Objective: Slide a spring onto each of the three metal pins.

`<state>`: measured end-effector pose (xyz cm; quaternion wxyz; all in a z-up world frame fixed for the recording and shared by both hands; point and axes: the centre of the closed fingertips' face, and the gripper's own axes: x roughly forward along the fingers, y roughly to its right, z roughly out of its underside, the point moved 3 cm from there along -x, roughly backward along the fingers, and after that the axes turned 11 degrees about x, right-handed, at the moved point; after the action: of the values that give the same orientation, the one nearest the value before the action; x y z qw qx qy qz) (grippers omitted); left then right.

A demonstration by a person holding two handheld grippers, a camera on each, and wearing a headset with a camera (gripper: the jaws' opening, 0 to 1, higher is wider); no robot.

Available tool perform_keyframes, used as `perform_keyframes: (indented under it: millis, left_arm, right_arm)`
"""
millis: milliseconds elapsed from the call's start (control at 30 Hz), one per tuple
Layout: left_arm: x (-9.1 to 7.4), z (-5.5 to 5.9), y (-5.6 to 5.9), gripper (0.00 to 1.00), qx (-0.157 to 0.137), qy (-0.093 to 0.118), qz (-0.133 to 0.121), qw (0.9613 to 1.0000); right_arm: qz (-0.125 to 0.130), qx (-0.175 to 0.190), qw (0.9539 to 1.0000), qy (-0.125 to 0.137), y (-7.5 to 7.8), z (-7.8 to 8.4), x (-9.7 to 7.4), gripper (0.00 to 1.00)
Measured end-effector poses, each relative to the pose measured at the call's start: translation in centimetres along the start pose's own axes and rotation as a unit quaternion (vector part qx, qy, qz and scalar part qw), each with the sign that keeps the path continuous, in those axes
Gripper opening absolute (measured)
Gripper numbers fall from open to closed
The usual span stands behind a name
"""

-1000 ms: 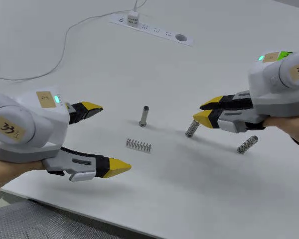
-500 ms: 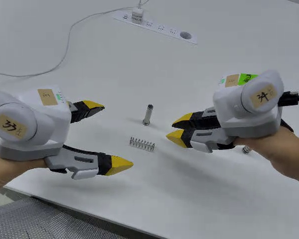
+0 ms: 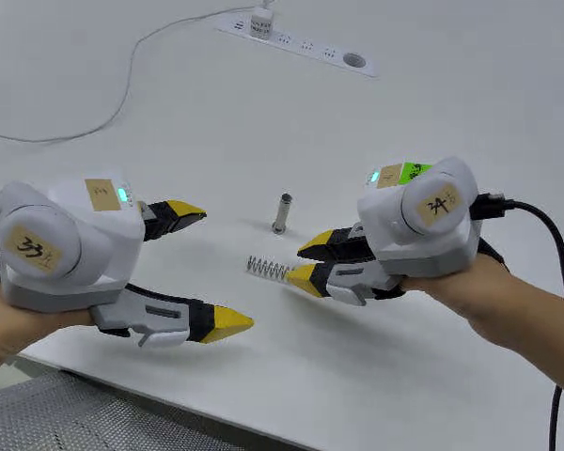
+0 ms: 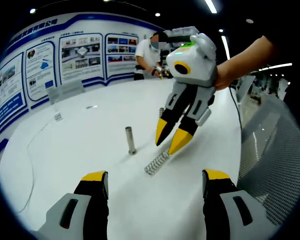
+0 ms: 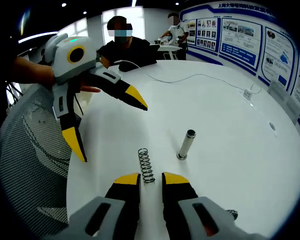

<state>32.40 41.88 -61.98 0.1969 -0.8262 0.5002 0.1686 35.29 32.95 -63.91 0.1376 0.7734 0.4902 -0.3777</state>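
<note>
Spring [image 3: 266,269] lies flat and loose on the white bench [image 3: 404,113], just on the person's side of the bare upright pin [image 3: 282,213] and apart from it. Its long axis points almost straight at the right gripper [image 3: 301,264], whose tips sit at the spring's end: an end-on approach, not across the coils. Right jaws are narrow with a small gap, nothing between them. Left gripper [image 3: 224,269] is spread wide, empty, and farther from the pin. Since a second ago the right gripper has come in from well off to the pin's right in the head view; the spring, pin and left gripper are unmoved.

The left gripper [image 3: 216,268] hovers with jaws spread wide, the right gripper [image 3: 303,264] with jaws narrowly parted.
</note>
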Motion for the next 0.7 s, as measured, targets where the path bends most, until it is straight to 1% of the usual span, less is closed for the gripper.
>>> perform_keyframes:
  millis: [33,67,100,200,300,400,433,467,567,700]
  left_arm:
    - [0.0,0.0,0.1,0.79,0.001,-0.001,0.001,1.0]
    - [0.0,0.0,0.1,0.79,0.001,-0.001,0.002,1.0]
    - [0.0,0.0,0.1,0.78,0.0,-0.001,0.002,1.0]
    - [0.1,0.0,0.1,0.78,-0.001,0.0,0.004,1.0]
    - [0.1,0.1,0.2,0.76,-0.004,-0.002,0.007,1.0]
    - [0.1,0.1,0.3,0.74,-0.007,0.0,0.011,0.9999]
    - [0.1,0.1,0.3,0.74,-0.008,0.0,0.011,0.9999]
    - [0.1,0.1,0.4,0.74,-0.007,-0.001,0.012,0.9999]
    - [0.2,0.2,0.5,0.72,-0.006,-0.002,0.016,0.9999]
    - [0.2,0.2,0.6,0.71,-0.003,-0.005,0.019,0.9998]
  right_arm:
    - [-0.011,0.005,0.9999,-0.006,-0.2,0.1,0.2,0.17]
    - [-0.016,0.007,0.9998,-0.008,-0.3,0.2,0.4,0.17]
    - [-0.018,0.007,0.9998,-0.009,-0.3,0.2,0.5,0.17]
    - [-0.02,-0.004,0.9995,-0.023,-0.4,0.6,1.1,0.17]
    - [-0.021,-0.011,0.9992,-0.032,-0.3,0.7,1.5,0.16]
    - [-0.026,-0.01,0.999,-0.034,-0.4,0.8,1.9,0.15]
    - [-0.027,-0.012,0.9991,-0.03,-0.4,0.6,1.8,0.14]
    - [-0.027,-0.011,0.9991,-0.031,-0.4,0.6,1.8,0.13]
    - [-0.028,-0.029,0.9986,-0.035,-0.4,0.5,1.8,0.11]
    - [-0.026,-0.054,0.9975,-0.038,-0.8,0.6,1.6,0.11]
